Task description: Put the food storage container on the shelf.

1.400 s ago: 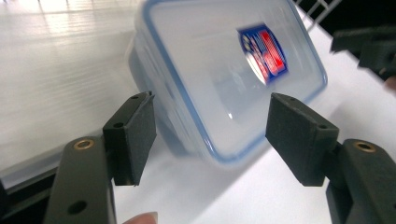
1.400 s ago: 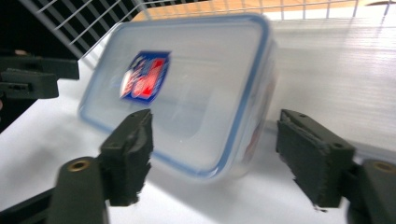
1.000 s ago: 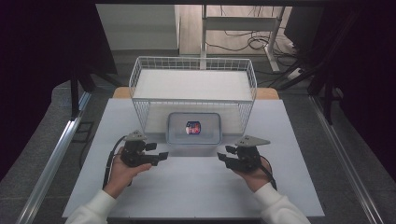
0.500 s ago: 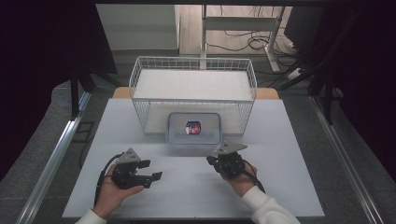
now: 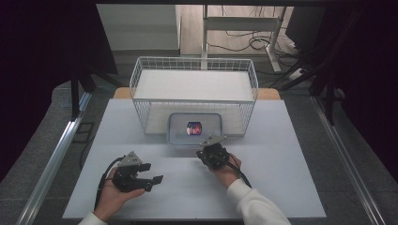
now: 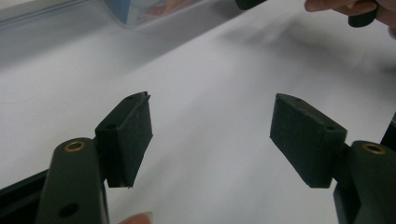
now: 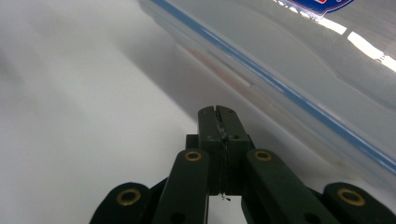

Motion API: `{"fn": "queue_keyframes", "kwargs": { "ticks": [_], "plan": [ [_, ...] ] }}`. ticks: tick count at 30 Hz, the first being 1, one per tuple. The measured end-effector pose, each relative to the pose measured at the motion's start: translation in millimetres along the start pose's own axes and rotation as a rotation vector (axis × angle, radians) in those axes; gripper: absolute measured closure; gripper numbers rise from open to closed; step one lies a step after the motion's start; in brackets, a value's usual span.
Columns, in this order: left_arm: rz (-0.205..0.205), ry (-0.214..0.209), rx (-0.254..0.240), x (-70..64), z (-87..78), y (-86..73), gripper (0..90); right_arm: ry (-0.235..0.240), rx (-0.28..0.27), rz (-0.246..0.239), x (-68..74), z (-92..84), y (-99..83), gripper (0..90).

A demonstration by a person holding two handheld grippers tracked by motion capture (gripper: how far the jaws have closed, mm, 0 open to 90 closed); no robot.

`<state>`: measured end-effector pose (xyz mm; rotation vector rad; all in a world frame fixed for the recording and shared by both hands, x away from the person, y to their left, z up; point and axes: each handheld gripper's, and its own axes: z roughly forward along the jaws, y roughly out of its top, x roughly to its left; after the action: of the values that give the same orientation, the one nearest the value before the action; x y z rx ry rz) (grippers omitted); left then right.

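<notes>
Apparently probing, the right gripper (image 7: 218, 112) has its 2 fingers pressed together on nothing, tips beside the clear lidded container (image 5: 195, 129) fronting the wire basket (image 5: 194, 64). Left gripper (image 6: 212, 140) gapes empty over the bench (image 5: 281, 154).

Just ahead of the right gripper (image 5: 209, 149) the clear lidded container (image 5: 195, 127) blocks the way, and the wire basket (image 5: 194, 96) rises behind it. Around the left gripper (image 5: 151, 174) the white tabletop (image 5: 277, 164) lies bare ahead and to either side.
</notes>
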<state>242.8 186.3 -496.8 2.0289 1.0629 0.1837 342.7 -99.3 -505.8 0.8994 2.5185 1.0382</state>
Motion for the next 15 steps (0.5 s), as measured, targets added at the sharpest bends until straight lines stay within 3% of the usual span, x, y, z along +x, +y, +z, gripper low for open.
{"fn": "queue_keyframes", "kwargs": {
  "ticks": [8, 15],
  "plan": [
    [0.01, 0.012, -0.007, 0.2, 0.2, -0.3, 28.6, -0.028, 0.008, 0.003, -2.1, 16.9, 7.4, 88.6],
    [0.0, 0.01, -0.014, 1.0, -1.2, -0.2, 28.6, -0.062, -0.02, 0.022, -0.2, 16.6, 19.5, 88.7]
  ]
}}
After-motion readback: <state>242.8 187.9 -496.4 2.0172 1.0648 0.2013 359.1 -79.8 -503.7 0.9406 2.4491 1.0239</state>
